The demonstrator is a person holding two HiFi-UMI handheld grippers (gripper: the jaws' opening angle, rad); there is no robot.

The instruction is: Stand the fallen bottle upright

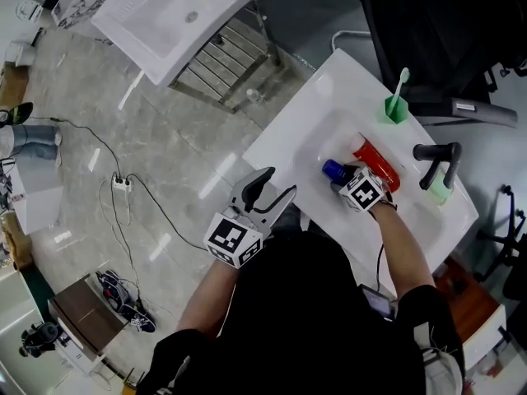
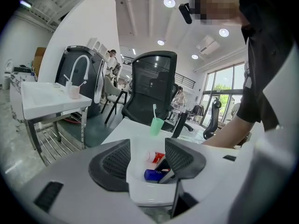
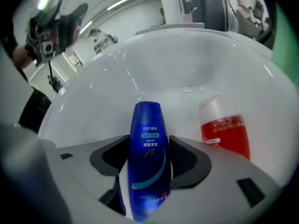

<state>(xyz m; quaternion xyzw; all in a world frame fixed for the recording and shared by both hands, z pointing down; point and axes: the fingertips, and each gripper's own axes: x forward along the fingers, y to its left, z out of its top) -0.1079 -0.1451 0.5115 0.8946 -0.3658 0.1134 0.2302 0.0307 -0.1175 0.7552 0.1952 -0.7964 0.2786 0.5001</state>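
A blue bottle (image 3: pixel 148 162) sits lengthwise between the jaws of my right gripper (image 3: pixel 148 155), and both pads press on its sides. From the head view, that gripper (image 1: pixel 347 179) reaches down into the white sink basin (image 1: pixel 288 130) with the blue bottle (image 1: pixel 333 169) poking out ahead of it. A red bottle with a white cap (image 1: pixel 377 161) lies on its side just right of it (image 3: pixel 224 133). My left gripper (image 1: pixel 276 185) hovers at the sink's near-left edge, open and empty (image 2: pixel 147 160).
A green cup with a toothbrush (image 1: pixel 396 109) and a black faucet (image 1: pixel 440 159) stand on the sink's far rim. A black office chair (image 1: pixel 436 31) is behind the sink. A second sink on a metal stand (image 1: pixel 177 15) and a power strip with cables (image 1: pixel 122 183) occupy the floor to the left.
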